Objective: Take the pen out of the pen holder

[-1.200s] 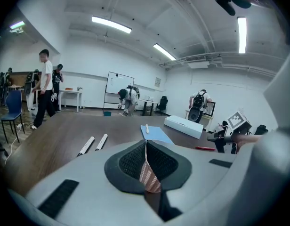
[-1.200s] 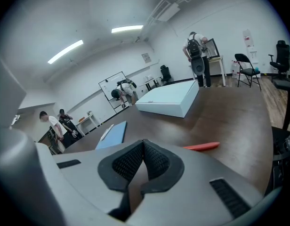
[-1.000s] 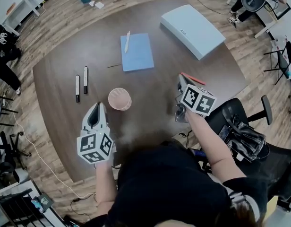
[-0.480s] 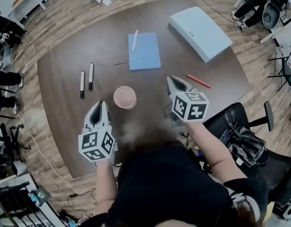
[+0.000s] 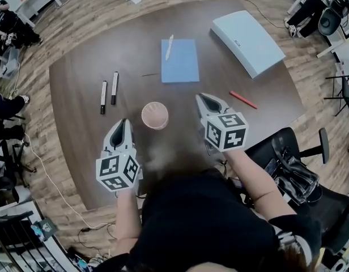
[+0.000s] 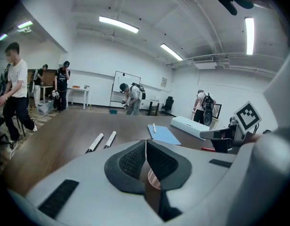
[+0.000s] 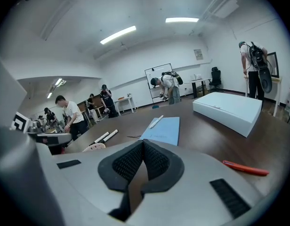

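The pink pen holder (image 5: 155, 115) stands upright near the middle of the brown table (image 5: 78, 129), and no pen shows inside it. A red pen (image 5: 243, 100) lies flat on the table to its right. My right gripper (image 5: 203, 98) is shut and empty, between the holder and the red pen, touching neither. My left gripper (image 5: 124, 122) is shut and empty, just left of the holder. In the right gripper view the shut gripper (image 7: 143, 141) has the red pen (image 7: 245, 168) at its lower right. In the left gripper view the holder (image 6: 153, 178) shows behind that shut gripper (image 6: 146, 142).
Two black-and-white markers (image 5: 103, 97) (image 5: 114, 87) lie at the left. A blue notebook (image 5: 179, 60) with a white pen (image 5: 169, 47) on it lies further back. A white box (image 5: 247, 34) sits at the back right. An office chair (image 5: 293, 163) stands by the table's right edge.
My right gripper has moved left, away from the red pen and toward the pen holder, and has rolled. The red pen now lies fully in the open. The left gripper has stayed put.
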The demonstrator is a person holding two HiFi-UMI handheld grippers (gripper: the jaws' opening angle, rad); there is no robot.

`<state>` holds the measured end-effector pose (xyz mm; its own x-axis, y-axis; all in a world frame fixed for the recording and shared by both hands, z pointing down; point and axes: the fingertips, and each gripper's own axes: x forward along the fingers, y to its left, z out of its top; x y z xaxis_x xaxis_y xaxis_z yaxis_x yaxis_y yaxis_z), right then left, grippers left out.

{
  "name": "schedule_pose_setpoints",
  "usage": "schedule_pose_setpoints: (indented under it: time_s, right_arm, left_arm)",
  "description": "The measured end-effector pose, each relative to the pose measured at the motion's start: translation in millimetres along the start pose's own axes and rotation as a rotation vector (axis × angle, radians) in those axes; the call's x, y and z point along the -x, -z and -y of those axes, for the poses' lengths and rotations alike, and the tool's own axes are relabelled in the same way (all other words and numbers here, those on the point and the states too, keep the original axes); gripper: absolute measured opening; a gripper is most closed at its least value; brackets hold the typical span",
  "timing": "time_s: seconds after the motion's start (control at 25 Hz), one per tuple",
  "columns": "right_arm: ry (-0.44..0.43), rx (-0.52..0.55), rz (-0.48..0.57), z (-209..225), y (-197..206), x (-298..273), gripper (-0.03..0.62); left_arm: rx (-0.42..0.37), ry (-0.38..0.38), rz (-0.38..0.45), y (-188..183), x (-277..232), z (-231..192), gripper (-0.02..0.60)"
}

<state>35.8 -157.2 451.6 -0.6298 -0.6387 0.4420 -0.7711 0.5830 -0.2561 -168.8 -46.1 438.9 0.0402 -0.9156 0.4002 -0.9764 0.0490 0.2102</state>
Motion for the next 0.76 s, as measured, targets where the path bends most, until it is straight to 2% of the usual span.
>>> schedule_pose_setpoints:
  time_s: [0.52, 0.76]
  right_arm:
    - [-0.017, 0.012, -0.017, -0.2, 3.7, -2.1, 0.017]
    - [-0.040, -0.046, -0.024, -2.2, 6.3, -5.3, 0.017]
  left_arm:
    - [0.008, -0.008, -0.001, 1.9, 1.4, 0.1, 0.032]
    - [0.009, 0.003, 0.001, 2.9, -0.4, -0.4, 0.032]
